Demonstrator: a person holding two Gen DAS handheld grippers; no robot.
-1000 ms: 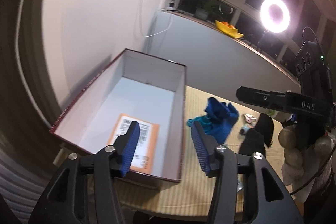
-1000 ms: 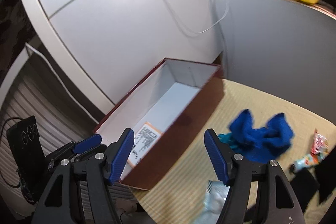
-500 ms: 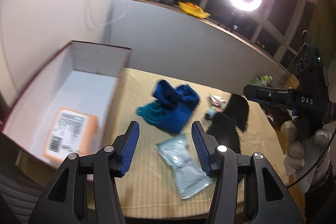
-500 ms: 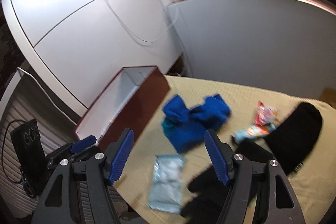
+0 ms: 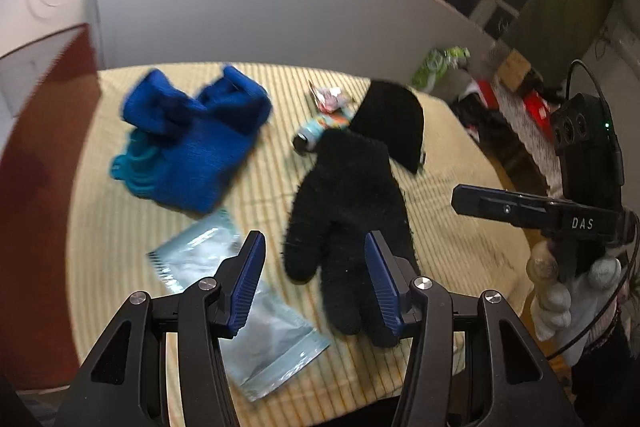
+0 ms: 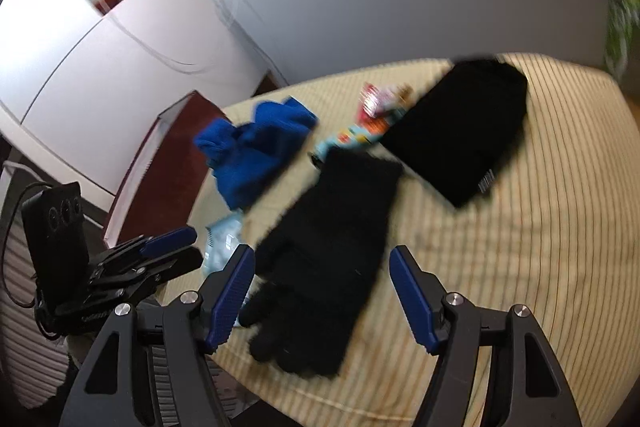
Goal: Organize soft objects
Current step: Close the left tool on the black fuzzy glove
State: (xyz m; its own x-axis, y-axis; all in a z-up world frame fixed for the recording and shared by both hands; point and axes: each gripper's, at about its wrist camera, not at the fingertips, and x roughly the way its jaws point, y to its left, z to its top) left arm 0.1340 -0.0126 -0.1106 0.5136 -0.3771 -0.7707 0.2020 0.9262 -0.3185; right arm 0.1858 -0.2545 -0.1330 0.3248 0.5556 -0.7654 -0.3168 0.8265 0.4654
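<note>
Grippers: left gripper (image 5: 314,281) & right gripper (image 6: 322,297) both part-open, empty | black glove (image 5: 348,203) mid-frame on mat | blue knit (image 5: 192,143) upper left, black hat (image 6: 460,127) upper right | box (image 6: 160,167) far left, nothing sorted yet

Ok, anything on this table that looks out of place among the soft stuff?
Yes. A pale blue foil packet lies beside the black glove, and small colourful wrappers sit between the blue knit items and the black hat. None look soft.

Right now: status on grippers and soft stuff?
Left gripper and right gripper open, empty. Black glove flat on mat, both poised over it. Clear packet lies beside glove, under left gripper.
</note>
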